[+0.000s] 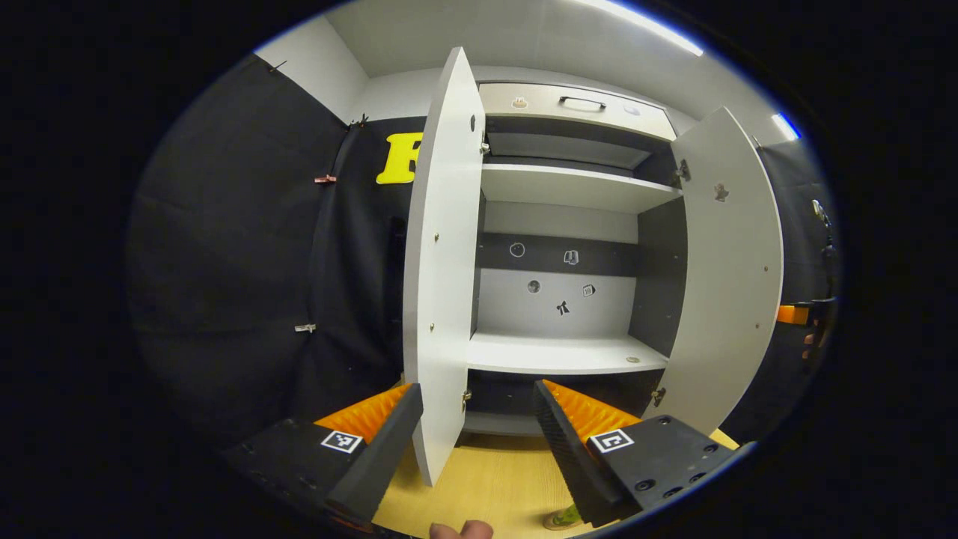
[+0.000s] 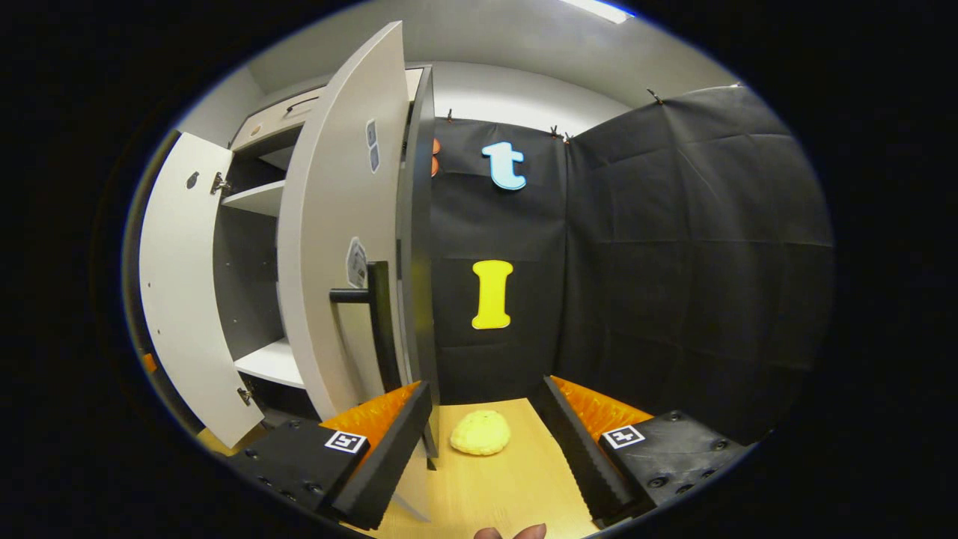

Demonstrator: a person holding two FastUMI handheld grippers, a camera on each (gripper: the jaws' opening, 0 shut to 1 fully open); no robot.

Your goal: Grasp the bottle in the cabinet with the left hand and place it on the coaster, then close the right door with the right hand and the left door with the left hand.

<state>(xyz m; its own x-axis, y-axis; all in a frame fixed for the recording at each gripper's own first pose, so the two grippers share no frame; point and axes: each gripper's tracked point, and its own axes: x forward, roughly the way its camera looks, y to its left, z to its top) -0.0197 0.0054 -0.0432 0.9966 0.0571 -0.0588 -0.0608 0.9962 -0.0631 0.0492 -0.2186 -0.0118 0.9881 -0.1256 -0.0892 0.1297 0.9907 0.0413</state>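
Observation:
The cabinet [image 1: 569, 352] stands with both doors swung open, and its white shelves look bare. My left gripper [image 1: 475, 449] is open, low in front of the cabinet, with the bottom edge of the left door [image 1: 441, 262] standing between its fingers. The right door [image 1: 730, 269] hangs open on the far side. In the right gripper view, my right gripper [image 2: 483, 449] is open beside the outer face of the right door [image 2: 337, 247], near its black handle [image 2: 374, 322]. A small green and tan thing [image 1: 561, 516] is cut off at the bottom edge.
A yellow lumpy round object [image 2: 480, 432] lies on the wooden table [image 2: 486, 494] between my right fingers. A drawer with a black handle [image 1: 581, 101] tops the cabinet. The other gripper and a hand [image 1: 808, 329] show at the far right. Black cloth walls surround the booth.

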